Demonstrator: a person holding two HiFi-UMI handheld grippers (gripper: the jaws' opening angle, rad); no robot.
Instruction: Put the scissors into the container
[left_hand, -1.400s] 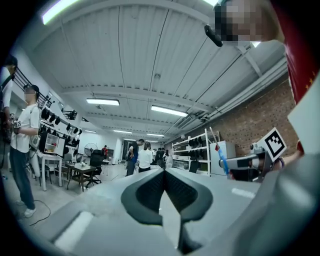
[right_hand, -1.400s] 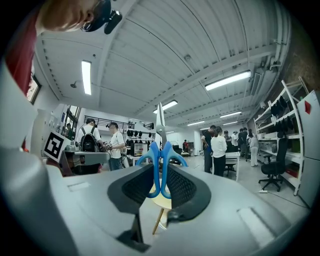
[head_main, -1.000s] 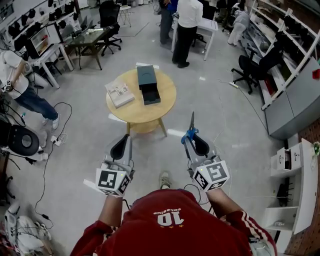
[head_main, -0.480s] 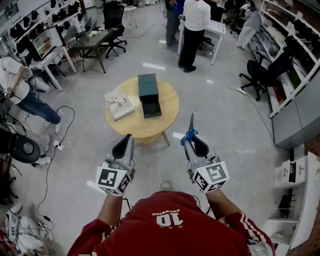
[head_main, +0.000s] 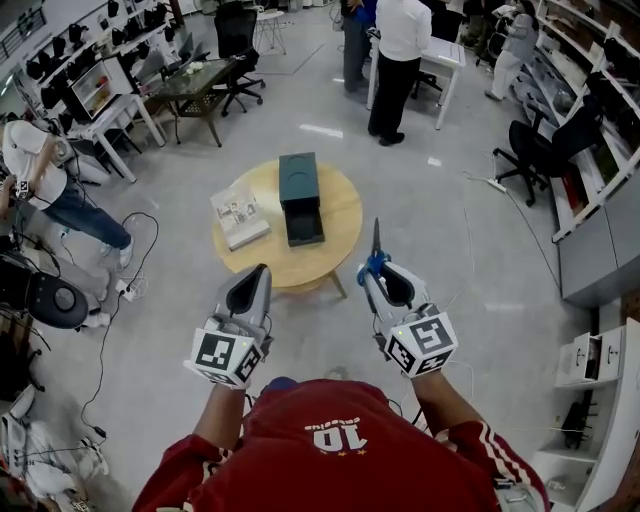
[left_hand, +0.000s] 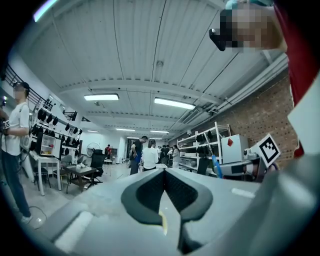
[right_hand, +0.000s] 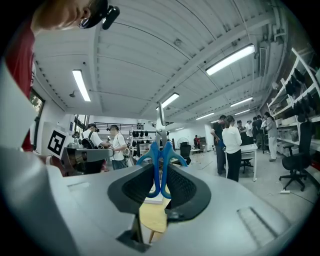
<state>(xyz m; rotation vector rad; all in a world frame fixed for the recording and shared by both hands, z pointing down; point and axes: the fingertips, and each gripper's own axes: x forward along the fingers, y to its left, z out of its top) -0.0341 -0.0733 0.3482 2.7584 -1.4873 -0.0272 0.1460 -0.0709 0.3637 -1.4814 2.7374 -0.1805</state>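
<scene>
The left hand-held gripper (head_main: 262, 272) and the right hand-held gripper (head_main: 380, 272) have drawn nearer the round table (head_main: 340, 215).

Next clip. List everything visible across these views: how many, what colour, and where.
table: one, round, light wood, on the floor ahead
container: one, dark, on the middle of the table
white book: one, on the table, left of the container
scissors: one pair, blue handles, blades pointing towards the table
bystanders: two standing at the far end, one in white at the left edge
office chairs: black, far left and right side
left hand-held gripper: one, grey, jaws together, empty
right hand-held gripper: one, grey, shut on the scissors' handles
</scene>
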